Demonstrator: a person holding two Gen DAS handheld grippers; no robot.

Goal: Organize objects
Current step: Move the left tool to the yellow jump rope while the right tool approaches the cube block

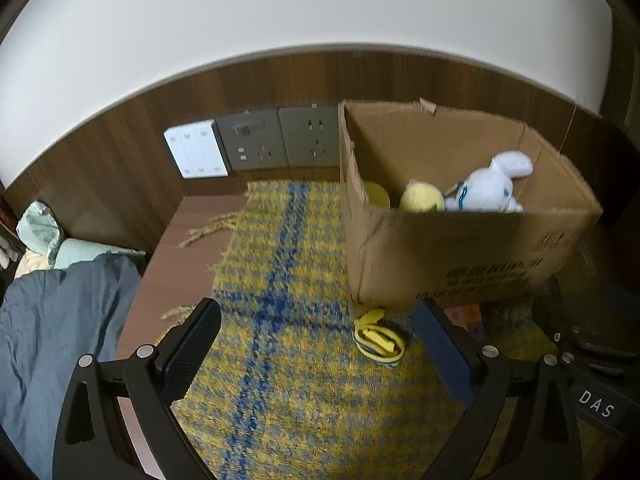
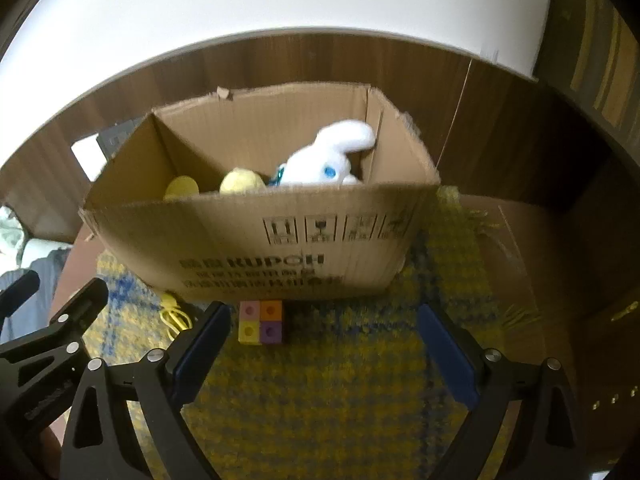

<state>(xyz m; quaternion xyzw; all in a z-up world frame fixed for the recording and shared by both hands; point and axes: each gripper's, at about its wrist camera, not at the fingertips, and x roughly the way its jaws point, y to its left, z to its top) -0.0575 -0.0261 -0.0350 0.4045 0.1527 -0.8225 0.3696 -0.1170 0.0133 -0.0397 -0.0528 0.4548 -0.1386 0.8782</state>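
We judged the sorting partly done: the cardboard box (image 2: 256, 240) already held a white plush rabbit (image 2: 332, 160), a yellow plush (image 2: 242, 181) and a round yellow thing (image 2: 182, 188) we could not identify in the blur. Two items were left on the yellow-and-blue rug (image 2: 340, 380) that covered the counter. A block of four coloured cubes (image 2: 261, 322) lay touching the box's near wall, toward 11 o'clock from the right tool (image 2: 324, 354), whose fingers were spread wide with nothing between them. A yellow strap-like item (image 1: 378, 338) sat just off the box's near corner, at about 1 o'clock from the left tool (image 1: 318, 348), also spread and empty. The cube block looked rigid and square, pink and orange on the far row, yellow and purple on the near one, each face with a round dimple
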